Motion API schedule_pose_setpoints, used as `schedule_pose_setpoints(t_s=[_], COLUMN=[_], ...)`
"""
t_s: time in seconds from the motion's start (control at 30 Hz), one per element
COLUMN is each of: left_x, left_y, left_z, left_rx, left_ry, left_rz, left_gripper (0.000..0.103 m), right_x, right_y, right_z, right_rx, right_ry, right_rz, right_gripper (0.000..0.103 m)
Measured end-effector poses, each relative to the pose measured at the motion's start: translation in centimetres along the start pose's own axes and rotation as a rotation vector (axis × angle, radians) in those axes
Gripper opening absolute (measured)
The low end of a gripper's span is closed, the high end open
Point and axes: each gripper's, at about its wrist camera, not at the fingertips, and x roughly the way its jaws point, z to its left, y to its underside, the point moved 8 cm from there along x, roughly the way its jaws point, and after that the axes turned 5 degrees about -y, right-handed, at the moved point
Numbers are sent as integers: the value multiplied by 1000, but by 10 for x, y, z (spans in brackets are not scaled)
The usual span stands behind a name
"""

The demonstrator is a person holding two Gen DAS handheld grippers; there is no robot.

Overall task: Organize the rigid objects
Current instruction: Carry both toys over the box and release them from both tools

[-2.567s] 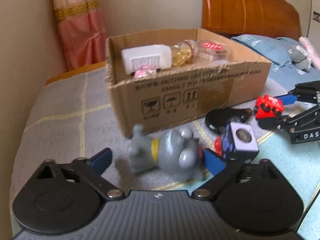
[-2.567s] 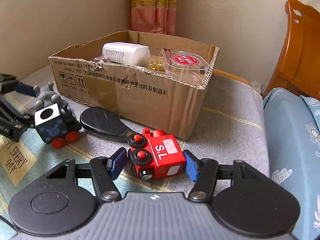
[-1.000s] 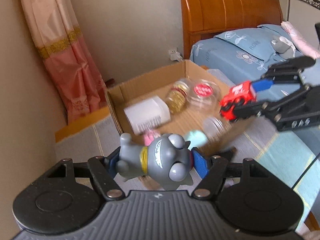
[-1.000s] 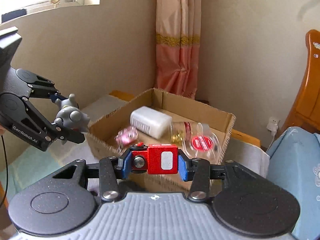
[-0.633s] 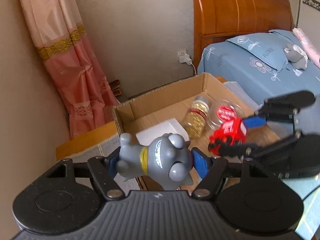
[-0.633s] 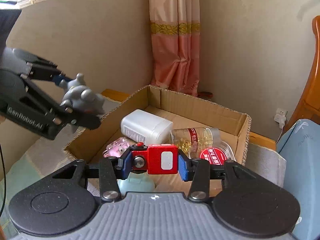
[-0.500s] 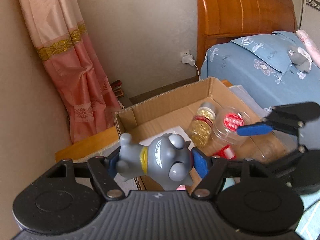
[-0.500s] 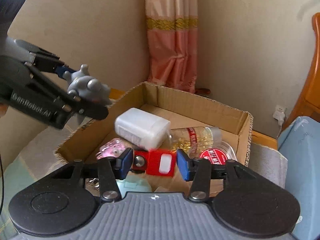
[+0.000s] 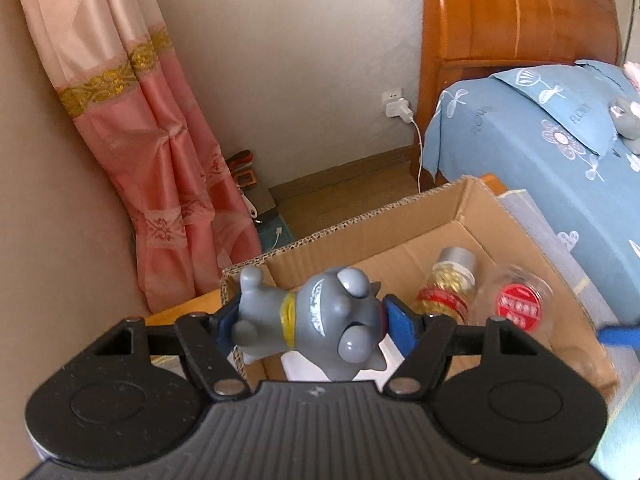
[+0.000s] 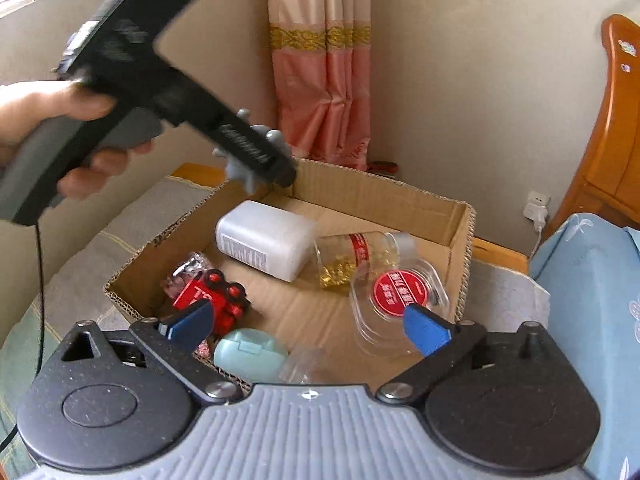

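Note:
My left gripper (image 9: 308, 326) is shut on a grey cartoon figurine (image 9: 320, 320) and hovers over the near left corner of the cardboard box (image 9: 348, 226). In the right wrist view the same figurine (image 10: 244, 160) pokes out behind the left gripper's black body, above the box's far left wall (image 10: 360, 190). My right gripper (image 10: 306, 326) hangs over the box with its jaws opening wide and nothing between them. The red toy train (image 10: 212, 296) lies on the box floor at the left, below the left blue pad.
Inside the box lie a white bottle (image 10: 264, 240), a clear jar of gold capsules (image 10: 352, 258), a clear tub with a red lid (image 10: 400, 294) and a mint green case (image 10: 250, 354). A pink curtain (image 9: 152, 128) hangs behind; a blue-covered bed (image 9: 560, 152) stands to the right.
The right gripper's jaws spread apart and the red train dropped onto the box floor. The left gripper carried the grey figurine over the box's left corner.

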Motion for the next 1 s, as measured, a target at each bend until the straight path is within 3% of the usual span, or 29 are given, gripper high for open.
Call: schedule_pose_setpoints(t_s=[0.23,0.3,0.37,0.77,1.0], left_x=[25,25,20,-52,-103], left_y=[-2,2,3,17,54], left_z=[3,3,3,8,4], left_rx=[-35,-48,-43,-61,-65], left_ry=[-13,-14,-26,-8,-9], left_rz=[37,45,28,-49,-106], left_gripper=[75,87,90,95,100], right_x=[-11,-13,-14,-46,-69], right_y=[5,7,9,14,34], right_z=[-2,-3,-2,22,31], right_rx=[20,23,21,9,26], right_ry=[15,22,24,30,46], right_rz=[-6,-6,-2,-40,-67], right_gripper=[103,103,103,103,103])
